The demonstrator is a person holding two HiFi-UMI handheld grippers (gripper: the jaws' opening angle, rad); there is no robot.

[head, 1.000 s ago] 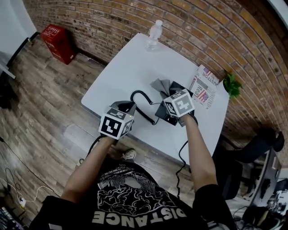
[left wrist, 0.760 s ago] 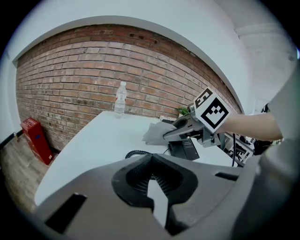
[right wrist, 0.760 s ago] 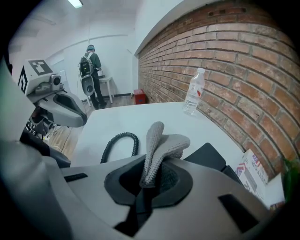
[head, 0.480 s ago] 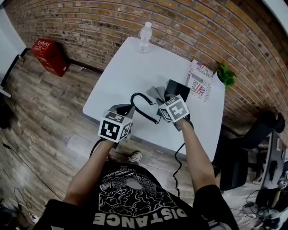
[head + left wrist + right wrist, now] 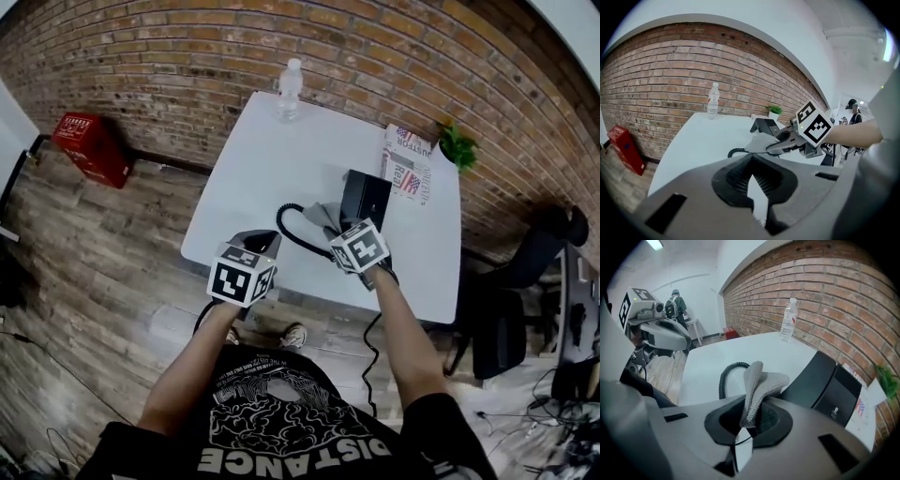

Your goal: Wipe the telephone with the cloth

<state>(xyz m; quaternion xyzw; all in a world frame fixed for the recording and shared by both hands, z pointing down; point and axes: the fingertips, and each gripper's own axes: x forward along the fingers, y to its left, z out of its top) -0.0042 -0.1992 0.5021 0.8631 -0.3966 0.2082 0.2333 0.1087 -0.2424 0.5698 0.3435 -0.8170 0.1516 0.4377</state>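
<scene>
Black boxy telephone (image 5: 366, 197), coiled cord (image 5: 292, 223) alongside; grey knit cloth (image 5: 757, 383) bunched upright just beside.

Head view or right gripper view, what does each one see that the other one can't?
Only the head view shows the person's black T-shirt and the office chair. Only the right gripper view shows the right gripper shut on the cloth, and a person far across the room. Both show the telephone, its curly cord and the water bottle.

Water bottle (image 5: 289, 89) upright at white table's (image 5: 262, 159) far edge, newspaper (image 5: 405, 161) beside small green plant (image 5: 457, 147), red crate (image 5: 91, 148) against brick wall (image 5: 187, 56), black office chair (image 5: 525, 272).
</scene>
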